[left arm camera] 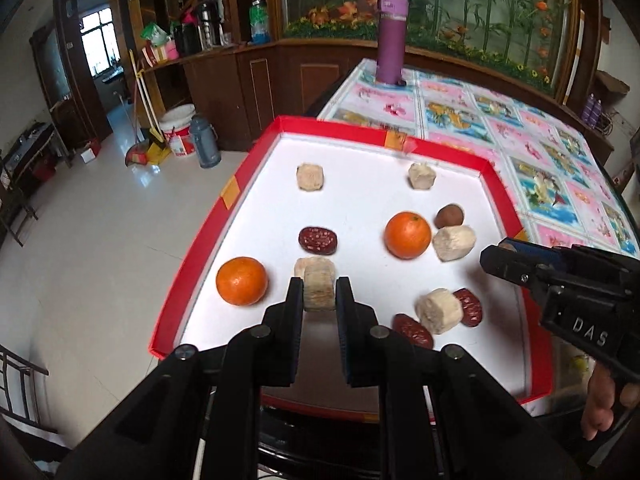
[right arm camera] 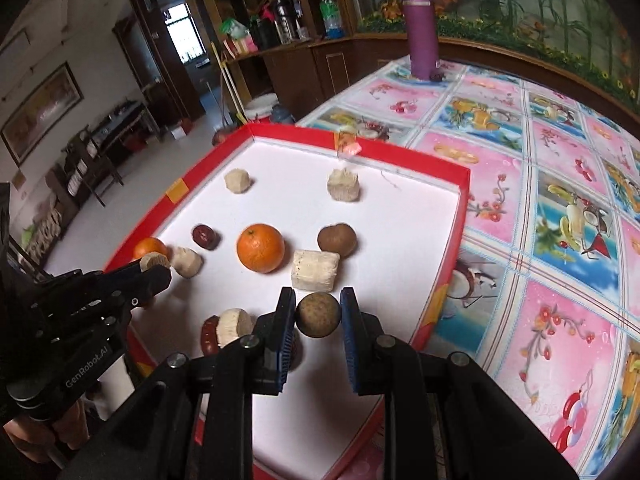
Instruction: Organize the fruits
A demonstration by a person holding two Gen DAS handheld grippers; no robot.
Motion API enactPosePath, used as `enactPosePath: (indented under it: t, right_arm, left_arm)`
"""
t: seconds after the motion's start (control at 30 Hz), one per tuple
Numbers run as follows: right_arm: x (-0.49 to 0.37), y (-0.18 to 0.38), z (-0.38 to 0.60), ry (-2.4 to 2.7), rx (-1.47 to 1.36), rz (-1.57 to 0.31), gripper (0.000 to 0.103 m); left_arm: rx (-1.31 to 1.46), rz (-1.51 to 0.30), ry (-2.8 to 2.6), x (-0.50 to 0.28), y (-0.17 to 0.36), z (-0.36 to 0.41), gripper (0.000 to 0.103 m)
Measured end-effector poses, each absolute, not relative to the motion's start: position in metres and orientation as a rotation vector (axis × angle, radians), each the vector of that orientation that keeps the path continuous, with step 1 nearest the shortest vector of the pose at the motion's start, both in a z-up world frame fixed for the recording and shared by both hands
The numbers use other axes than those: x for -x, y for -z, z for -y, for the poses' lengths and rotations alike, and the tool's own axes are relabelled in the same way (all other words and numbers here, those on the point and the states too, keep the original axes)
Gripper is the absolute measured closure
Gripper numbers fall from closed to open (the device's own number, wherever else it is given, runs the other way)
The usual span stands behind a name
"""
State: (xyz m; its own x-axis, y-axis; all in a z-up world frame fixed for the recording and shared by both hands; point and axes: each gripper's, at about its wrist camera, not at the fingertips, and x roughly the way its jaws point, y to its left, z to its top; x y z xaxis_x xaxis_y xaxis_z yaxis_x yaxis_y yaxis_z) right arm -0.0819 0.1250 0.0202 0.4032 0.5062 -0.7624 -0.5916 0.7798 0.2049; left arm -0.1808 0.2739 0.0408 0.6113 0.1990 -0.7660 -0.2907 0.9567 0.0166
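Observation:
A red-rimmed white tray (left arm camera: 276, 148) holds two oranges (left arm camera: 242, 281) (left arm camera: 408, 235), several red dates (left arm camera: 318, 240), several pale beige chunks (left arm camera: 310, 177) and a brown round fruit (left arm camera: 449, 216). My left gripper (left arm camera: 319, 294) is shut on a pale beige chunk (left arm camera: 319, 289), held above the tray's near left part. My right gripper (right arm camera: 318, 314) is shut on a brown round fruit (right arm camera: 318, 315), held above the tray's near right part. The right gripper also shows in the left wrist view (left arm camera: 504, 258), and the left gripper in the right wrist view (right arm camera: 154, 270).
The tray sits on a table with a pink and blue patterned cloth (right arm camera: 540, 220). A purple bottle (left arm camera: 391, 38) stands at the table's far end. Left of the table is tiled floor (left arm camera: 100, 260) with a bucket (left arm camera: 180, 132) and a flask (left arm camera: 204, 142).

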Motion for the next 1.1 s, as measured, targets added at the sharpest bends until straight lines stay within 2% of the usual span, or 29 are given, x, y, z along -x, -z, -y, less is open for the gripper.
enactPosePath:
  t: [0.17,0.37,0.4,0.43,0.47,0.5,0.53,0.6,0.73,0.9,1.1]
  right_arm:
    - [0.078,-0.007,-0.131,-0.683,0.102,-0.971,0.082]
    - [0.087,-0.011,-0.137,-0.667,0.156,-0.941,0.081]
    - [0.088,-0.013,-0.136,-0.664,0.164,-0.933,0.081]
    - [0.090,-0.016,-0.135,-0.660,0.172,-0.920,0.080]
    - [0.092,-0.021,-0.132,-0.658,0.179,-0.905,0.077]
    - [0.093,-0.025,-0.130,-0.662,0.179,-0.890,0.073]
    - [0.096,-0.030,-0.126,-0.665,0.172,-0.871,0.072]
    - [0.101,-0.042,-0.117,-0.665,0.153,-0.837,0.066]
    - [0.118,-0.068,-0.100,-0.653,0.132,-0.750,0.064]
    - [0.138,-0.093,-0.081,-0.652,0.099,-0.677,0.055]
    - [0.167,-0.113,-0.062,-0.636,0.077,-0.622,0.054]
  left_arm:
    - [0.108,-0.900,-0.265,0.173,-0.030,-0.274,0.085]
    - [0.094,-0.925,-0.302,0.167,-0.024,-0.274,0.084]
    - [0.094,-0.933,-0.310,0.166,-0.023,-0.275,0.079]
    - [0.089,-0.941,-0.319,0.166,-0.022,-0.275,0.065]
    - [0.084,-0.937,-0.328,0.168,-0.022,-0.274,0.058]
    - [0.076,-0.922,-0.340,0.171,-0.025,-0.272,0.044]
    - [0.065,-0.906,-0.347,0.174,-0.028,-0.270,0.035]
    - [0.025,-0.869,-0.385,0.180,-0.037,-0.265,0.028]
    - [0.002,-0.809,-0.405,0.194,-0.058,-0.256,0.022]
    - [-0.014,-0.733,-0.409,0.216,-0.086,-0.239,0.017]
    - [-0.028,-0.660,-0.404,0.246,-0.112,-0.219,0.017]
